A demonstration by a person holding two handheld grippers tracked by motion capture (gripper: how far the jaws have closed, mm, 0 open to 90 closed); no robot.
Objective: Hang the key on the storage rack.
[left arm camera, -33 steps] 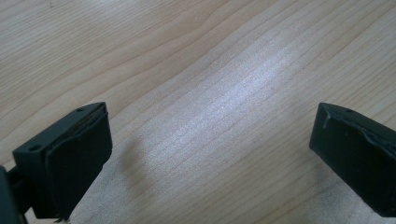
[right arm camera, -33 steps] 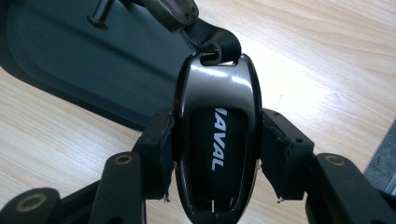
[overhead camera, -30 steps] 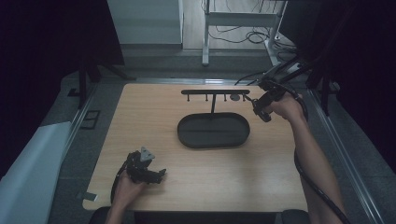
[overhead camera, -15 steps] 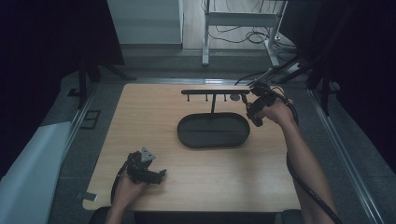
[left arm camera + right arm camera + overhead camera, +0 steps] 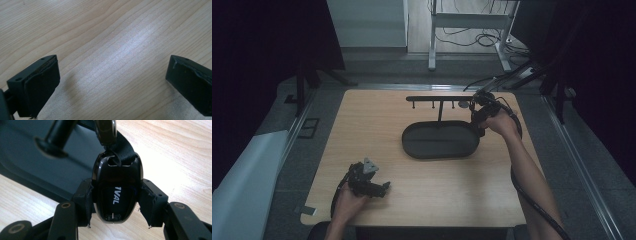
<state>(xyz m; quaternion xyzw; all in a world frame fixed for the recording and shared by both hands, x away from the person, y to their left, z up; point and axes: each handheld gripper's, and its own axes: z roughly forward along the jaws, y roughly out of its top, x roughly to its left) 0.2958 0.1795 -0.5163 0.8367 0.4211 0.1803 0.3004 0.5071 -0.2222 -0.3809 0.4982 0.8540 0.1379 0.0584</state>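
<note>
- Nearest, at about 7 o'clock on the wooden table [image 5: 422,190], the left gripper [image 5: 371,186] rests low in the person's left hand. In the left gripper view its jaws stand wide apart over bare wood grain, with nothing between them.
- Mid-table lies the dark oval tray [image 5: 439,140], its long axis running 9 to 3 o'clock, with a post rising from its far side to the hook rail [image 5: 437,98].
- Farthest, at about 2 o'clock by the tray's right end, the right gripper [image 5: 479,112] is much the nearer to the rail.
- In the right gripper view the jaws are closed on a black key fob [image 5: 116,195], one pad [image 5: 86,200] on each flank.
- The fob's long axis runs straight out from the jaws toward 12 o'clock, where its black strap [image 5: 123,151] leads up to a metal clasp [image 5: 106,130].
- As a judgement, the coming move turns on that clasp end reaching the rail's right-end hooks; which hook cannot be told.
</note>
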